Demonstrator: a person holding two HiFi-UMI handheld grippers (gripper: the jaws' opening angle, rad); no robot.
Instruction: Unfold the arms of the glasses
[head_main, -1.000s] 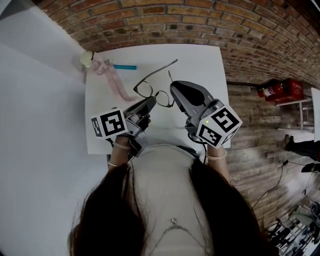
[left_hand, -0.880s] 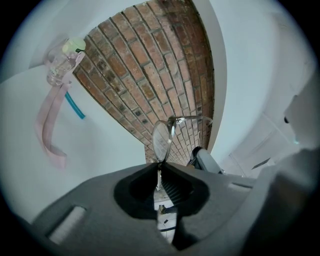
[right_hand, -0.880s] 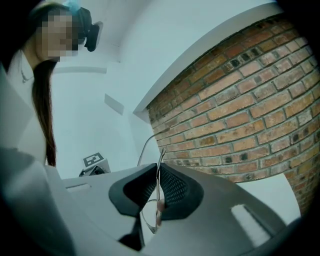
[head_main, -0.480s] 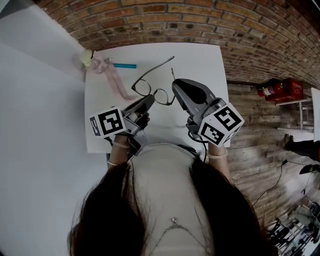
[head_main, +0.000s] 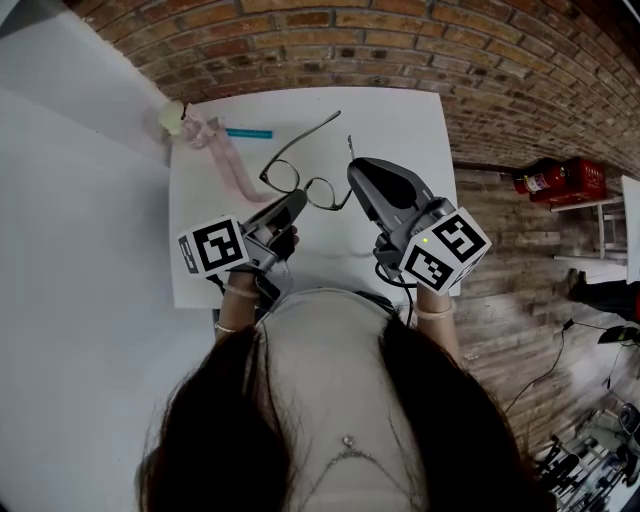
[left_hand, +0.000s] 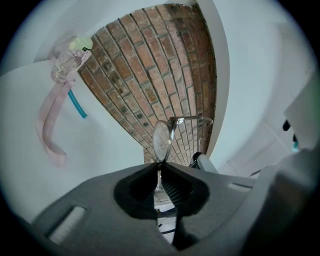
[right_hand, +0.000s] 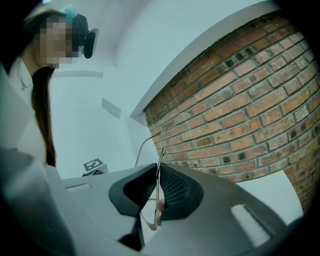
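We hold the glasses (head_main: 302, 184) between both grippers, seen against the middle of the white table (head_main: 400, 120). We cannot tell whether they touch the tabletop.

The left gripper (head_main: 297, 200) comes in from 7 o'clock. Its jaws are pressed together on the lower edge of the frame. In the left gripper view one lens stands edge-on just above the closed pads, and the top of the frame runs off toward 3 o'clock.

The right gripper (head_main: 352, 172) comes in from 5 o'clock. Its jaws are clamped on the frame's 3 o'clock end. In the right gripper view a thin arm rises out between the pads toward 12 o'clock, and part of a lens shows below them.

In the head view that arm is a short line pointing to 12 o'clock from the right gripper's tip. The other arm stands open, running from the frame's 9 o'clock end toward 1 o'clock.

At 10 o'clock from the glasses, near the table's far corner, lie a small bottle (head_main: 175, 118) with a pale cap and a pink strap (head_main: 238, 170) trailing from it toward 5 o'clock. A teal stick (head_main: 250, 133) lies just beside them. A brick floor (head_main: 520, 90) surrounds the table from 12 to 4 o'clock.
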